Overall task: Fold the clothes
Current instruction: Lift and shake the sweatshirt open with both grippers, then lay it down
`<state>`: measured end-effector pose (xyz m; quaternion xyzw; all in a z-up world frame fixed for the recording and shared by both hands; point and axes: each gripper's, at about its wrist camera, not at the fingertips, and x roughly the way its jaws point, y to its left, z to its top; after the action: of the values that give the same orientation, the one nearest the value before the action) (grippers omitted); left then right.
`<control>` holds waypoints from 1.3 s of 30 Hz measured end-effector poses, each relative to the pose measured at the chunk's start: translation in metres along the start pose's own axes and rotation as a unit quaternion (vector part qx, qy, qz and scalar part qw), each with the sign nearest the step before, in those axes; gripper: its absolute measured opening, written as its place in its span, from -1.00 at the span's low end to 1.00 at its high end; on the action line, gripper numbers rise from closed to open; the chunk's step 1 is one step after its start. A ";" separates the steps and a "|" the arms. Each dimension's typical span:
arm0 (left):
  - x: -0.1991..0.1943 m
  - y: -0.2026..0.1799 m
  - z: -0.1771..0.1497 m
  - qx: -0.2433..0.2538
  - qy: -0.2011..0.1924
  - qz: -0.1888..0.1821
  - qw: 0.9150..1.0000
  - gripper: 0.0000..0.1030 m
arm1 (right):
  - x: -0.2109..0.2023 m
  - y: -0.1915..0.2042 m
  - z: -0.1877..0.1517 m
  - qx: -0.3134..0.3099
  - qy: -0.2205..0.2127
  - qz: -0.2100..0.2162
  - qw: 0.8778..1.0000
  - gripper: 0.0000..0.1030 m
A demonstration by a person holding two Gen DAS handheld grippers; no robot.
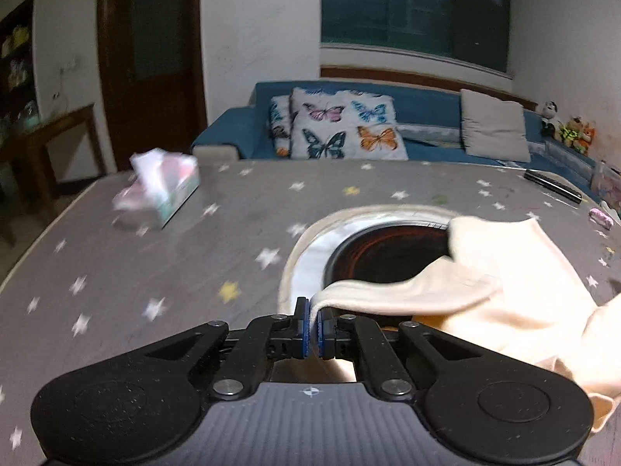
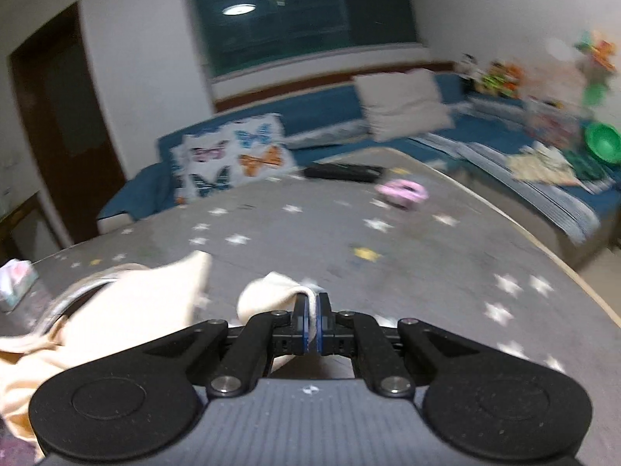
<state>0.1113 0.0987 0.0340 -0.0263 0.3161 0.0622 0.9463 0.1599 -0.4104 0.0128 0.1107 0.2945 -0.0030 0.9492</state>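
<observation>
A cream garment (image 1: 477,291) hangs over the grey star-print table (image 1: 155,264), stretched from my left gripper (image 1: 313,308) away to the right. The left gripper is shut on one edge of the garment. In the right wrist view my right gripper (image 2: 313,299) is shut on another bunched edge of the same cream garment (image 2: 116,310), whose bulk sags off to the left. Part of the cloth covers the round dark opening (image 1: 388,252) in the tabletop.
A tissue box (image 1: 163,190) stands at the table's far left. A black remote (image 2: 341,173) and a pink object (image 2: 403,192) lie near the far edge. A blue sofa (image 1: 427,105) with butterfly cushions (image 1: 341,124) runs behind the table; a green bowl (image 2: 601,141) sits on it at right.
</observation>
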 end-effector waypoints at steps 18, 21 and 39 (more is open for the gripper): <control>-0.030 0.010 -0.038 0.010 0.048 -0.017 0.999 -0.90 | -0.031 -0.041 -0.037 0.018 0.030 -0.035 0.999 -0.94; -0.032 0.003 -0.049 0.039 0.058 -0.002 0.998 -0.74 | -0.028 -0.045 -0.042 0.013 0.051 -0.041 0.998 -0.92; -0.100 -0.091 -0.069 0.167 -0.012 -0.152 0.974 -0.17 | -0.078 0.093 -0.059 -0.181 0.091 0.196 0.960 -0.55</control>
<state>0.0035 -0.0081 0.0396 0.0854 0.3031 -0.1358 0.9394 0.0687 -0.3117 0.0281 -0.0072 0.3480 0.2463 0.9045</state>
